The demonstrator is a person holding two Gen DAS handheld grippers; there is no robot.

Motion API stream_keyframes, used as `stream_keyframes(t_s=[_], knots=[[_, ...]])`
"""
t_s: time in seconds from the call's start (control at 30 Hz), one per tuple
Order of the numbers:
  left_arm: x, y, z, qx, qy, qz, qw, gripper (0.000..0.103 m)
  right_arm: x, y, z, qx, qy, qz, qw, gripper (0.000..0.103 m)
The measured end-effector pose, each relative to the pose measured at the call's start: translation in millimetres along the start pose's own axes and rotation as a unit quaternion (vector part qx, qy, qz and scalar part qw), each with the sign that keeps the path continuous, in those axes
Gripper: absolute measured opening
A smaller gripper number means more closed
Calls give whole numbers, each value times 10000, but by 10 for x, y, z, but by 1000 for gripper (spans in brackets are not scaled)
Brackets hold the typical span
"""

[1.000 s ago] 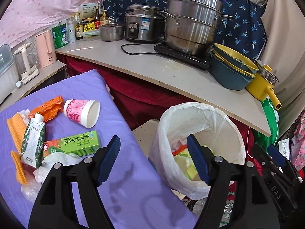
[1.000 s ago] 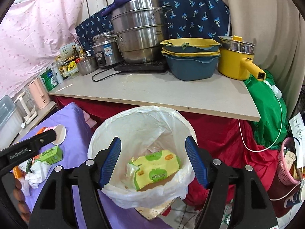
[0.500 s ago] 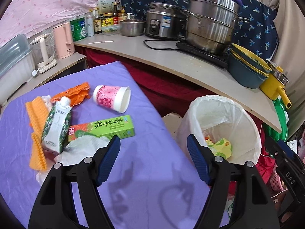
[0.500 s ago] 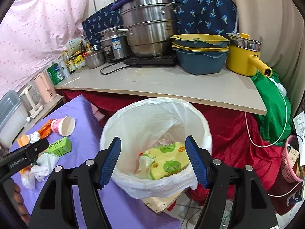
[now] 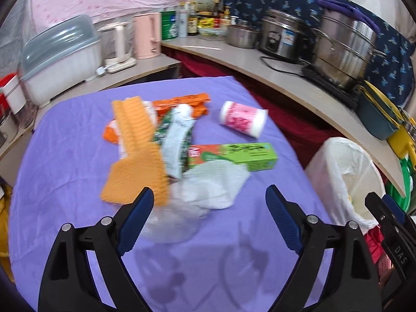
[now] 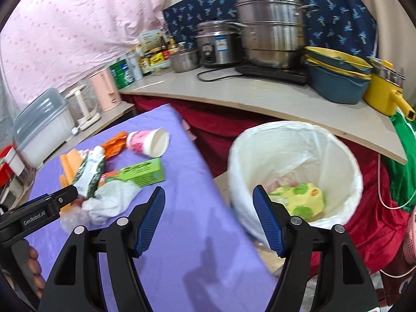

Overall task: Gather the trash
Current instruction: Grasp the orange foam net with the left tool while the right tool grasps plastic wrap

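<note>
Trash lies on the purple table (image 5: 65,171): a pink paper cup (image 5: 243,122) on its side, a green box (image 5: 234,156), a milk carton (image 5: 176,140), orange wrappers (image 5: 135,143), white tissue (image 5: 215,184) and clear plastic (image 5: 169,223). My left gripper (image 5: 209,223) is open and empty, just in front of the tissue. A bin with a white bag (image 6: 293,174) stands right of the table and holds a yellow-green packet (image 6: 301,200). My right gripper (image 6: 209,221) is open and empty, over the table's right edge beside the bin. The cup (image 6: 148,143) and box (image 6: 140,173) also show in the right wrist view.
A counter (image 6: 260,96) behind carries steel pots (image 6: 270,26), a rice cooker (image 6: 218,44), stacked blue-yellow bowls (image 6: 338,78), a yellow pot (image 6: 384,91) and bottles. A side shelf holds a pink kettle (image 5: 145,36) and a lidded white box (image 5: 59,57). Green bag (image 6: 405,161) at far right.
Both grippers have swung left from over the bin toward the table. The left one now faces the trash pile; the right one now straddles the table edge and bin.
</note>
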State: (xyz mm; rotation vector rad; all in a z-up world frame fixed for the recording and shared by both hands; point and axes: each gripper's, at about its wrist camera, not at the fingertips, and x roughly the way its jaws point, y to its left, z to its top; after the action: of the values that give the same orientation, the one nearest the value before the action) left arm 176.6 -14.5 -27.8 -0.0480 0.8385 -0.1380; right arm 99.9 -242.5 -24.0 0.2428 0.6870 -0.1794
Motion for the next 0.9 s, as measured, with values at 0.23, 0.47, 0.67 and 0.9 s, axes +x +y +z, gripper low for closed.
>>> stream_keyframes(t_s=[0.23,0.47,0.67,0.9], knots=[[104,464,48,-418,84,197,9989,88,223,534,-97,-245,280,442,9983,67],[419,563,107,-566,353,23,9978,85,493,931,-154,-461,539,663,9953,67],[660,680,109,-661,674,-229,9953,45,653,1123,-199,-572,689,742,9932,67],[436,1020,102,-881,405,-283,9949,22,787,1326,-238,-675,831,917,9900,67]])
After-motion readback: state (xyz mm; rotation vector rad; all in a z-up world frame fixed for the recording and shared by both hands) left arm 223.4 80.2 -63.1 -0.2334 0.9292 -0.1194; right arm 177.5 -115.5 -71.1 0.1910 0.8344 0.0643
